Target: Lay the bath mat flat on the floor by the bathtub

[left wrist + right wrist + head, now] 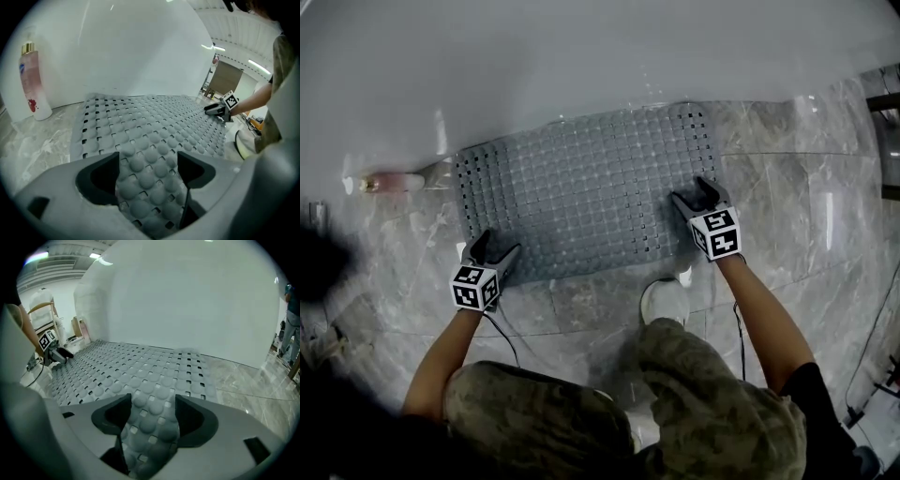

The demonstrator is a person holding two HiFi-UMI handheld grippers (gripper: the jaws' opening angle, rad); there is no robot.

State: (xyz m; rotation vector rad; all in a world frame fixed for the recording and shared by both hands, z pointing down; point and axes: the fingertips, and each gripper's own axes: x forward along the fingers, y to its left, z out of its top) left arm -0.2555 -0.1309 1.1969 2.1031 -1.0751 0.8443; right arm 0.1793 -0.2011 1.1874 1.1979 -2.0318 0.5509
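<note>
My left gripper [147, 164] had its jaws spread apart, closed on nothing, and the near left corner of the bath mat [586, 187] lay in the gap between them. My right gripper [153, 411] was the same: jaws wide, with the near right corner of the mat showing between them, face up.

Ahead of both tools the mat lay spread flat on the marble floor [787, 187]. Its long axis ran from one gripper to the other, parallel with the bathtub [581, 56]. Its short sides pointed from me toward the tub. The far long edge ran along the foot of the tub wall, touching it as far as I could tell. The near long edge ran between the two grippers. Rows of open holes marked both short ends, with raised bumps across the middle.

Outward from the right gripper there was bare floor, a broad free stretch. Outward from the left gripper there was also bare tile. Beyond it a pink bottle [32, 82] stood against the tub wall, just off the mat's far left corner and clear of it.

Behind the tools space was tight. A pale shoe [666, 302] sat just behind the near edge, closer to the right gripper, and the person's knees crowded in behind that.
</note>
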